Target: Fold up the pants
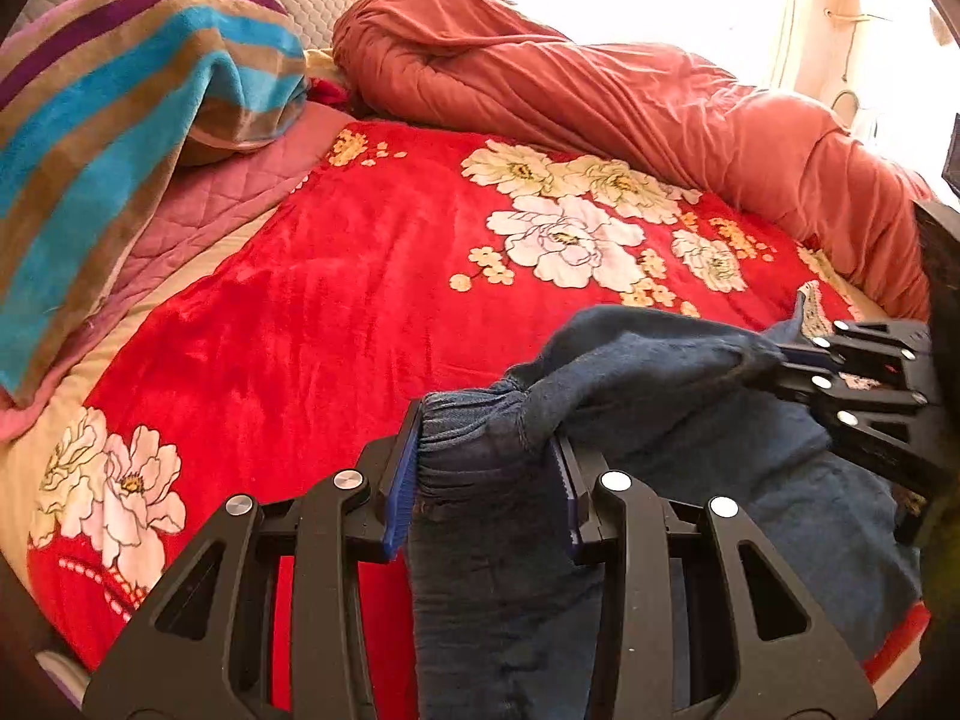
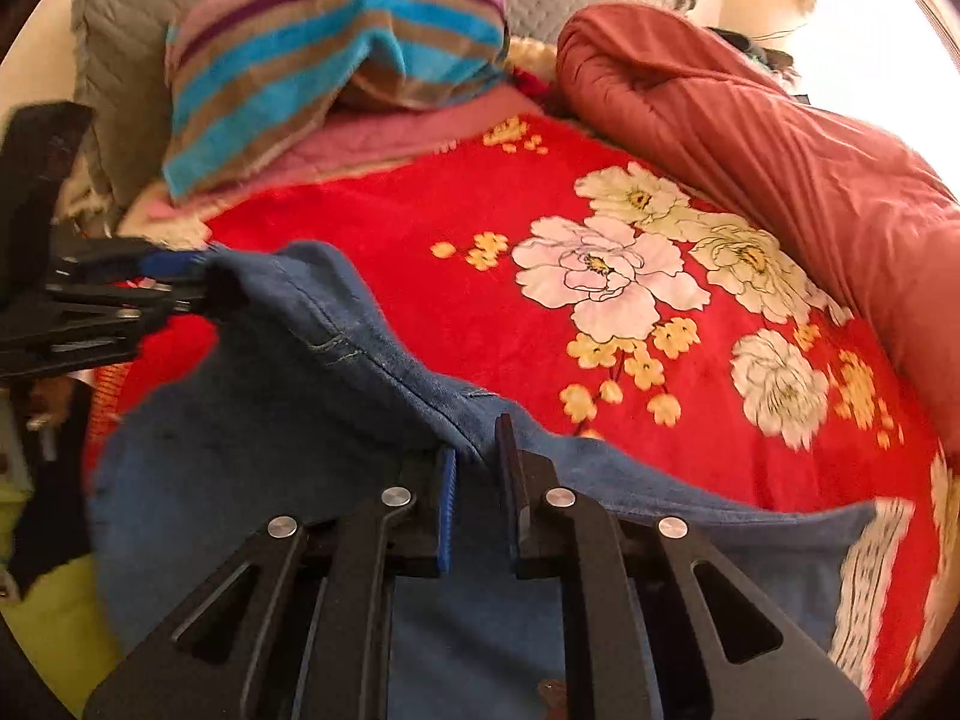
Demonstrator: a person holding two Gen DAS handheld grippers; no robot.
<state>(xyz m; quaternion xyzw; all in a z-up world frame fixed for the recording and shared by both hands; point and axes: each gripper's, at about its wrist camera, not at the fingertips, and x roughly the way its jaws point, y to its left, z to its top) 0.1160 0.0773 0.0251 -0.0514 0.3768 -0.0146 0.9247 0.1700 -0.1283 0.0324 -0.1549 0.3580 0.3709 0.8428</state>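
A: Where are the pants (image 1: 648, 372)?

B: Lifted above the red floral blanket (image 1: 312, 300), stretched between both grippers. The left gripper (image 1: 486, 468) pinches the gathered elastic waistband bunched between its blue pads.

A: And the right gripper (image 2: 480, 468)?

B: Pressed together on a seamed edge of the denim, the cloth draping down on both sides.

A: Anything else on the bed?

B: A rust-coloured quilt (image 1: 630, 96) rolled along the far side and a striped towel (image 1: 120, 90) over a pillow. The right wrist view is blurred, so how much fabric sits in that pinch is probably unclear.
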